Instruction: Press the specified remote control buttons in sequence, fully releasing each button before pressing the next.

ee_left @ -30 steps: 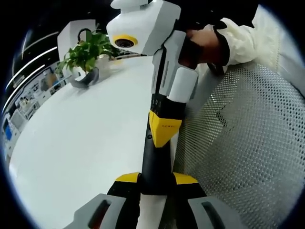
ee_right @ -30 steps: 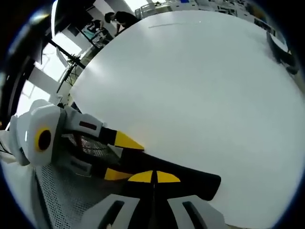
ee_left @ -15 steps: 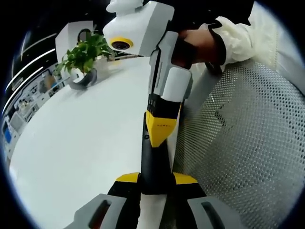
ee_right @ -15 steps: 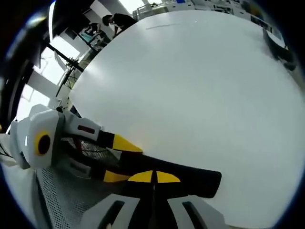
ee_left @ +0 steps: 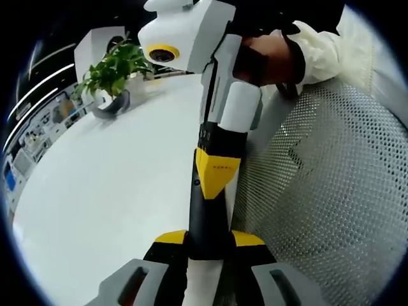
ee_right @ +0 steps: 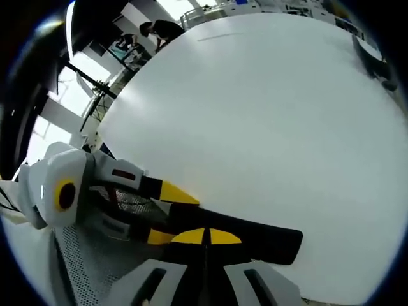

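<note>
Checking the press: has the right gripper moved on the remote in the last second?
No. Against the plant, the right gripper keeps its place, tip on the remote, bar slight wobble.

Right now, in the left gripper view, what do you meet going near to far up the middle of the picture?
Left claw shut on the black remote → right claw's yellow tip on the remote → its white body → hand holding it.

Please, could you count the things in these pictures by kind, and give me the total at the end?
remote control: 1
claws, the left claw and the right claw: 2
potted plant: 1
mesh chair: 1
white table: 1
Total: 6
</note>
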Demonstrator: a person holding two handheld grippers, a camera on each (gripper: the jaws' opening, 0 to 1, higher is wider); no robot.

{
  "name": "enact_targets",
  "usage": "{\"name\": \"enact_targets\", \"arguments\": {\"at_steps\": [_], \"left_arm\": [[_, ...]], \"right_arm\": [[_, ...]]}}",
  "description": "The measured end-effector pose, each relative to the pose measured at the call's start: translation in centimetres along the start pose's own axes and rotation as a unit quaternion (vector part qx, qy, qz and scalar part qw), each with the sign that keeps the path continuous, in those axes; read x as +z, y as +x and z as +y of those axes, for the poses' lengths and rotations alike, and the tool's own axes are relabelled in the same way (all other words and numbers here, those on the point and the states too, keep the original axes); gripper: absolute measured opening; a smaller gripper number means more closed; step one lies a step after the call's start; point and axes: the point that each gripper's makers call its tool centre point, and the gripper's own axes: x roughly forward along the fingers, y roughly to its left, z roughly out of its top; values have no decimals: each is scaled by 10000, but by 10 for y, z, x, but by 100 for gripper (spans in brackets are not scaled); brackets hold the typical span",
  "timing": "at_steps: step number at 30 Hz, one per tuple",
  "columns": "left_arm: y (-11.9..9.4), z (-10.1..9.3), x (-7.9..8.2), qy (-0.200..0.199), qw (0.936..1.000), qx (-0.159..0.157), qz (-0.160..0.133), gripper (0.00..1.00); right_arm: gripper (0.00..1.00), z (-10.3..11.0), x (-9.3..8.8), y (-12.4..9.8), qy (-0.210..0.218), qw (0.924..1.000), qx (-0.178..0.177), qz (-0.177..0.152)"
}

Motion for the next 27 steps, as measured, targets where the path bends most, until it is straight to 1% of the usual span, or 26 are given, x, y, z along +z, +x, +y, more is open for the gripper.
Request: {"name": "enact_targets", "arguments": {"at_steps": [3, 4, 8, 14, 23, 27], "left_arm": [[1, -1, 0, 207, 9998, 28, 8, 25], [2, -1, 1, 410, 9991, 51, -22, 25], [3, -2, 2, 345, 9994, 36, 1, 25], [3, -1, 2, 320, 9995, 24, 0, 25], [3, 0, 2, 221, 9997, 2, -41, 25], [4, -1, 2, 204, 9998, 13, -22, 25]], "right_arm": [[0, 2, 0, 1, -4, 10000, 59, 5], [0, 1, 0, 1, -26, 10000, 33, 22], [0, -1, -2, 3, -92, 9999, -35, 98], [0, -1, -2, 3, -67, 9999, -17, 81], [0, -2, 0, 4, -239, 9997, -80, 15], [0, -3, 0, 4, -204, 9998, -57, -5]]}}
